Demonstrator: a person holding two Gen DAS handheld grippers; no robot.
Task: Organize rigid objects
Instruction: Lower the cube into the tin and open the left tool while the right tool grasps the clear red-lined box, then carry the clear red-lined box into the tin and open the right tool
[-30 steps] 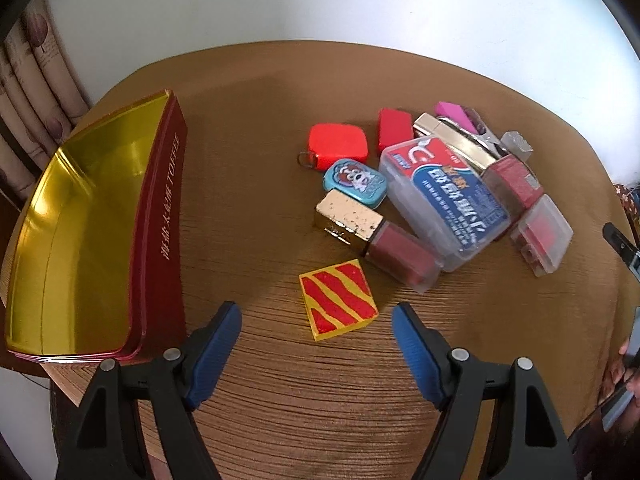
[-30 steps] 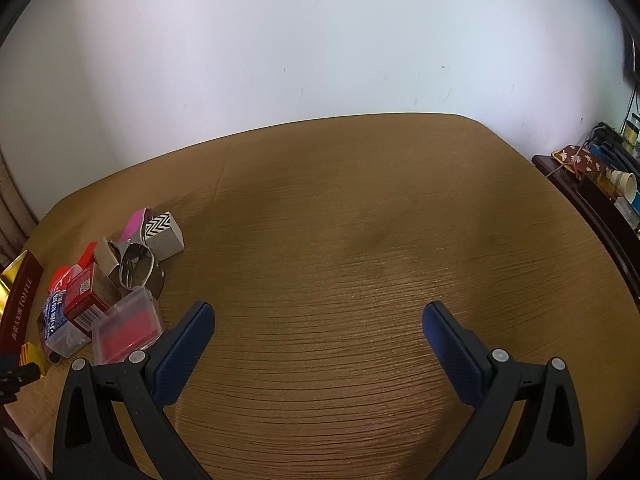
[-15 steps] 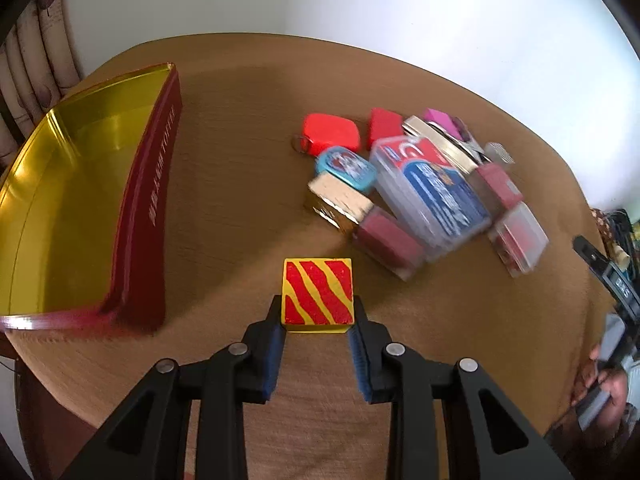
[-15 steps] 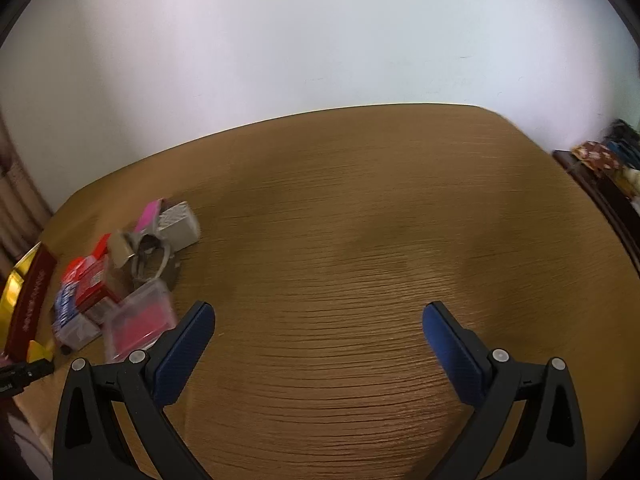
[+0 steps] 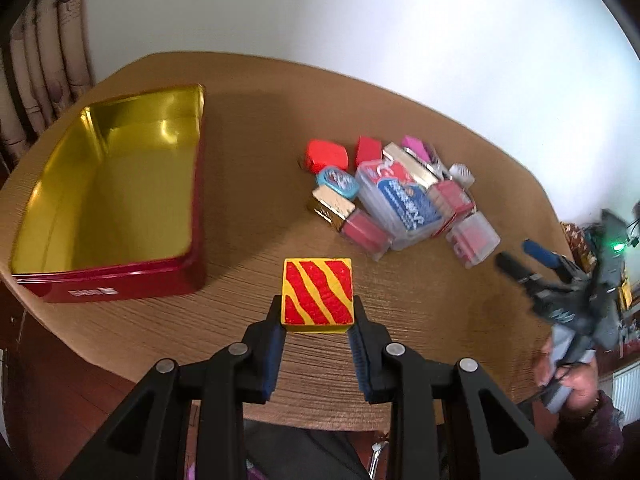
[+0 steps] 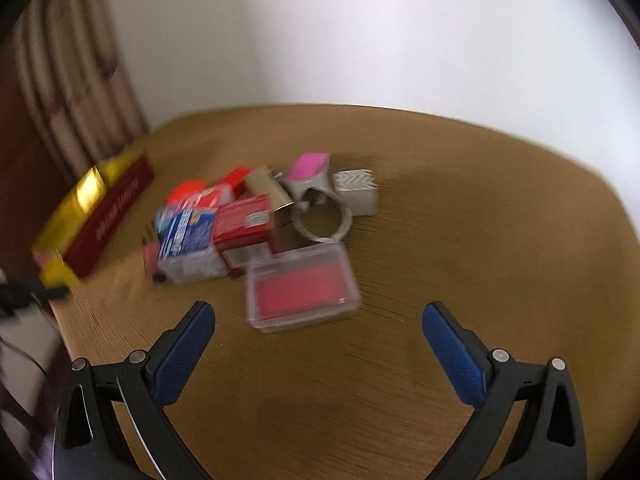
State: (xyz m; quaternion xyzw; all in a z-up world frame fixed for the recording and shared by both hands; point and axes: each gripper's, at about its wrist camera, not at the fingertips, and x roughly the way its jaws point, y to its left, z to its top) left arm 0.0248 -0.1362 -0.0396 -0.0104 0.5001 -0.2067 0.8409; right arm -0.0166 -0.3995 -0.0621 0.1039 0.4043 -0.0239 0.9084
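Jaws of left gripper [image 5: 317,330] clamp striped block [image 5: 318,296].

We are seeing a round table [image 5: 248,216] covered in a brown ribbed cloth, filling the lower half of both views. A plain white wall [image 5: 360,20] is standing behind it, and a beige patterned curtain [image 5: 52,52] is hanging at the far left, blurred in the right wrist view. Past the table's right edge a white radiator [image 5: 626,390] is showing low down, with a green light [image 5: 619,247] glowing above it.
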